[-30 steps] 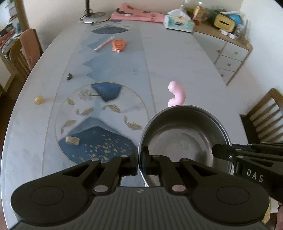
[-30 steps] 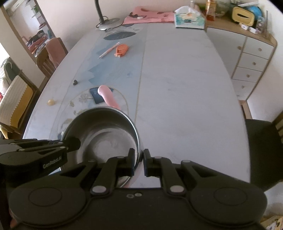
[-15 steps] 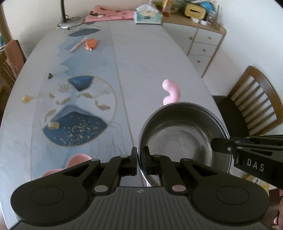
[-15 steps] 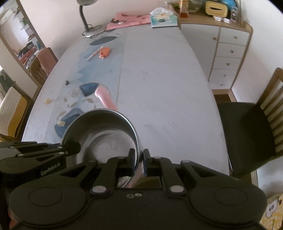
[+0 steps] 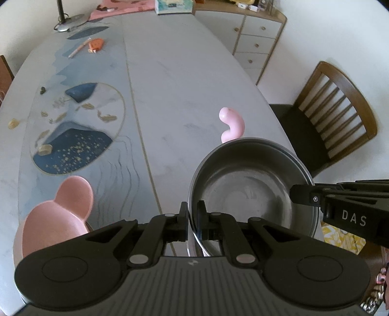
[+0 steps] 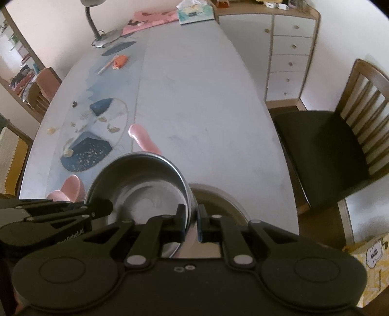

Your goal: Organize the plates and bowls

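Note:
A steel bowl (image 5: pixel 248 192) (image 6: pixel 143 184) hangs above the near end of the table, carried by both grippers. My left gripper (image 5: pixel 193 214) is shut on its left rim. My right gripper (image 6: pixel 190 220) is shut on its right rim and also shows at the right edge of the left wrist view as the right gripper (image 5: pixel 301 195). A pink curved handle (image 5: pixel 231 124) (image 6: pixel 143 138) sticks up beyond the bowl's far rim. A pink mouse-eared dish (image 5: pixel 56 216) (image 6: pixel 69 189) lies on the table to the left. Another pale bowl or plate (image 6: pixel 218 201) lies under the steel bowl's right side, blurred.
The long marble table (image 5: pixel 175 80) carries a pen and an orange item (image 5: pixel 96 43), a lamp base (image 5: pixel 71 20), a tissue box (image 5: pixel 173 6) and small crumbs. A wooden chair (image 5: pixel 335 116) stands at the right, a white drawer cabinet (image 6: pixel 289 53) beyond it.
Both grippers have carried the steel bowl back toward the table's near end and to the right. The pink eared dish and the pale dish below came into view.

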The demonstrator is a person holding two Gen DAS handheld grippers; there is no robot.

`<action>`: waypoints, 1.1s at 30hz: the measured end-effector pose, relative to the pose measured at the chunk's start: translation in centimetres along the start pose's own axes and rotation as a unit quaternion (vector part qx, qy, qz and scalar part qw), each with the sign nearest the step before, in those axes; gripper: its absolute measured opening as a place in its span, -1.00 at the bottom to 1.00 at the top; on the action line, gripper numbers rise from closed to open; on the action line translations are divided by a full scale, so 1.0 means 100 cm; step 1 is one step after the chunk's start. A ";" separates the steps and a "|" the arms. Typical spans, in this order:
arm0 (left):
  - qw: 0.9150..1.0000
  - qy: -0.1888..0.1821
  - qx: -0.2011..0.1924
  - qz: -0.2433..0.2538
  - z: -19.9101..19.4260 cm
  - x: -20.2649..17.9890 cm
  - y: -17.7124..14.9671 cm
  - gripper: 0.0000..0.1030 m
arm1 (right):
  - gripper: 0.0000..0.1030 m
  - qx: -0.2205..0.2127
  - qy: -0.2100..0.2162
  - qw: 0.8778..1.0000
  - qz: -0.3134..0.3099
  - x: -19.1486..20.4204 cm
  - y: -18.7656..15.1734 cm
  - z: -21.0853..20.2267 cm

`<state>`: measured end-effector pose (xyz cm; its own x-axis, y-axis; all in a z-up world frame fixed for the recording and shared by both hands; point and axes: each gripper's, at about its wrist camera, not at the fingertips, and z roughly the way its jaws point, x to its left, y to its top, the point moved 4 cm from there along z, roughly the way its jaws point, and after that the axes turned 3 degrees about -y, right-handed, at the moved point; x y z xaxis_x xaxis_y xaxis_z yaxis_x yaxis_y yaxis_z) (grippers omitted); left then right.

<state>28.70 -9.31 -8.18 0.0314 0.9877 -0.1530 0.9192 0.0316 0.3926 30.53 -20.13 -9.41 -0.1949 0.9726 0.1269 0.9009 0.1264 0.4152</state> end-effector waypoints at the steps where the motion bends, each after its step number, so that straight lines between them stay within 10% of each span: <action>1: 1.000 -0.001 0.002 0.002 0.001 -0.002 -0.002 -0.90 | -0.81 0.001 -0.001 1.000 0.003 -0.002 -0.003 0.000; 33: 0.998 -0.007 0.030 0.056 0.021 -0.037 -0.023 -0.89 | -0.81 0.021 0.000 0.999 0.049 -0.038 -0.041 0.007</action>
<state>27.28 -13.41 -10.44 0.1398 0.9825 -0.1233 0.9314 -0.0882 0.3531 27.83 -24.16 -12.24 -0.1055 0.9808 0.1639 0.9310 0.0394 0.3630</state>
